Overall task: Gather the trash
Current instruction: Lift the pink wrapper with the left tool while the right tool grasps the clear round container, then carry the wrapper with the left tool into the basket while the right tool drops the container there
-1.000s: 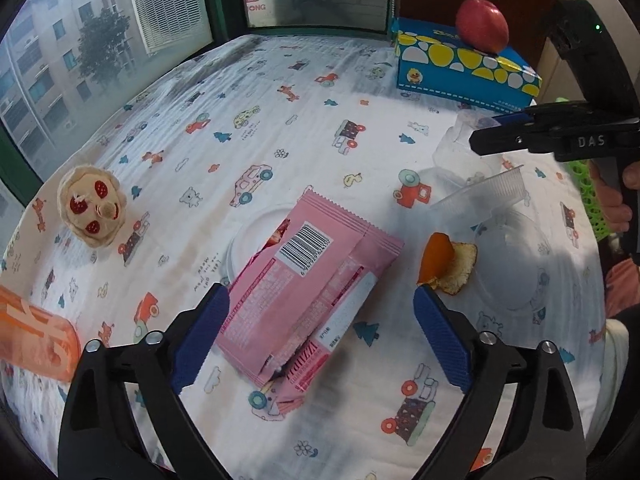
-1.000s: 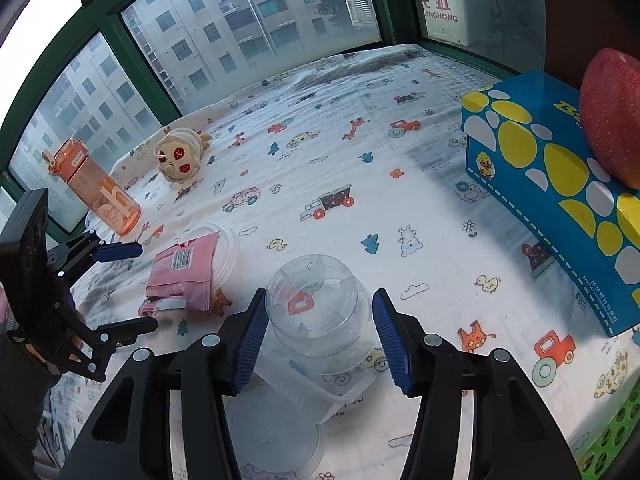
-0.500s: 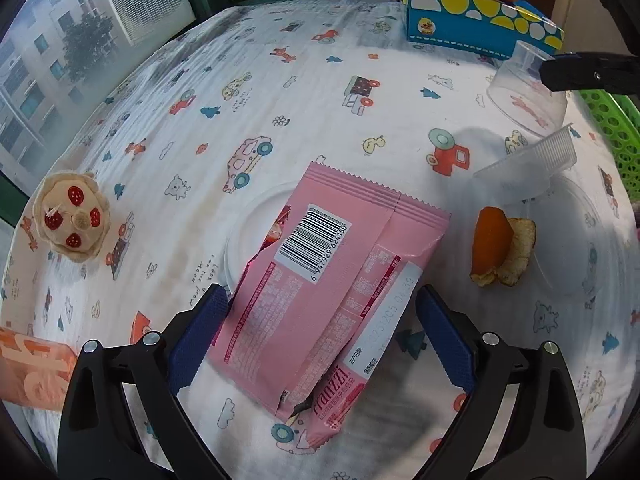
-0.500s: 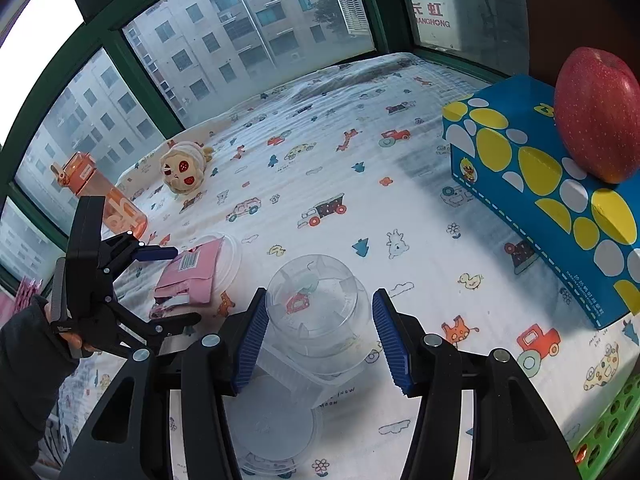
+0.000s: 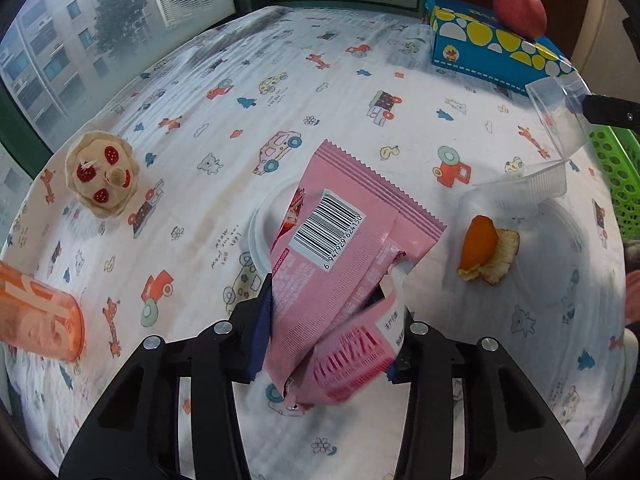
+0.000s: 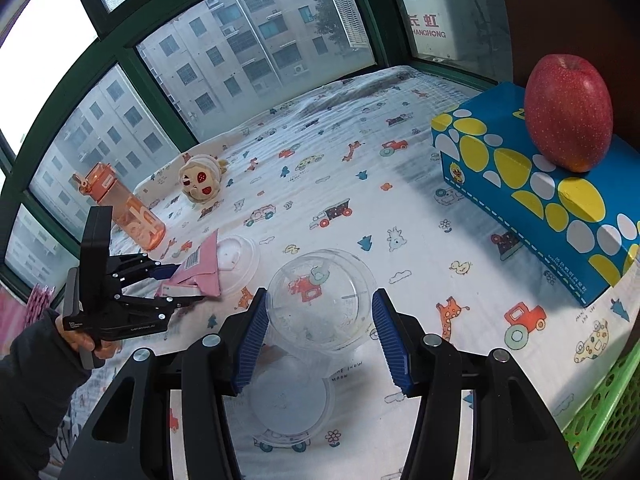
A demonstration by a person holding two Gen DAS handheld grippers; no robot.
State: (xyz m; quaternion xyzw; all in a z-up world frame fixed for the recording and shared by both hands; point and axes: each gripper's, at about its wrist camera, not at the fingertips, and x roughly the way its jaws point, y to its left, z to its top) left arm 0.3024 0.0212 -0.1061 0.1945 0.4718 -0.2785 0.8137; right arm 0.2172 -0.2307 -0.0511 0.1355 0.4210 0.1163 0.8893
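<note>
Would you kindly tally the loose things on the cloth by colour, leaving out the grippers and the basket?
Pink: 1, the wrapper
Orange: 2, the peel and the bottle
Red: 1, the apple
Blue: 1, the box
Cream: 1, the plush toy
Clear: 3, the cup and two lids
Total: 9

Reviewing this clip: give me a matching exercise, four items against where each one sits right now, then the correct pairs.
Items:
1. pink wrapper
2. clear plastic cup
3. red apple
4. orange peel

Places:
A. on the blue tissue box
B. lying loose on the cloth
C. pinched in the left gripper
D. between the jaws of the right gripper

Pairs: 1-C, 2-D, 3-A, 4-B
</note>
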